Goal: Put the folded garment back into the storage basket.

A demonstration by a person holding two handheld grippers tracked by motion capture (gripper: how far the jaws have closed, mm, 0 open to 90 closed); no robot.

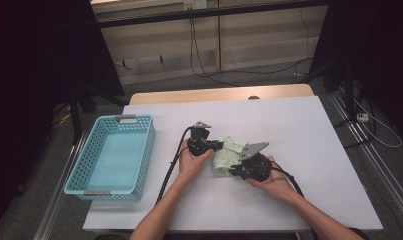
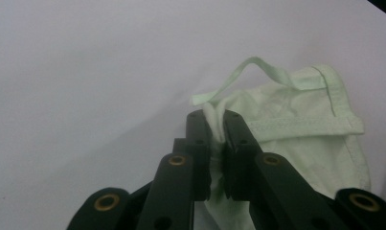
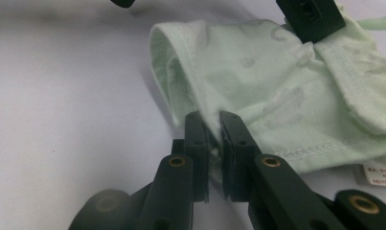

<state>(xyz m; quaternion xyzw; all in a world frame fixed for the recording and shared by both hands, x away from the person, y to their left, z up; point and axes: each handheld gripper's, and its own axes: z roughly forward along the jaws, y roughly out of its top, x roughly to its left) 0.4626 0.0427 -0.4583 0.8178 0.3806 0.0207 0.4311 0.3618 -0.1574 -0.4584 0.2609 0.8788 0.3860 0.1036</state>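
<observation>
Two claws clamp one pale green garment [image 1: 228, 156] on the white worktop [image 1: 299, 150]: right claw [image 1: 234, 170] pinches its near edge, left claw [image 1: 220, 145] its far-left strap corner; cloth's long axis runs between them, basket [image 1: 111, 156] well left

Pale green garment [image 1: 227, 156]: in the high view its middle lies hidden under both grippers, print too small to read. White label [image 3: 380, 174] at lower right of the right gripper view runs off the frame edge, its red lettering too blurred to read. Blue basket [image 1: 78, 181]: near rim partly dim, mesh detail unresolved.
</observation>
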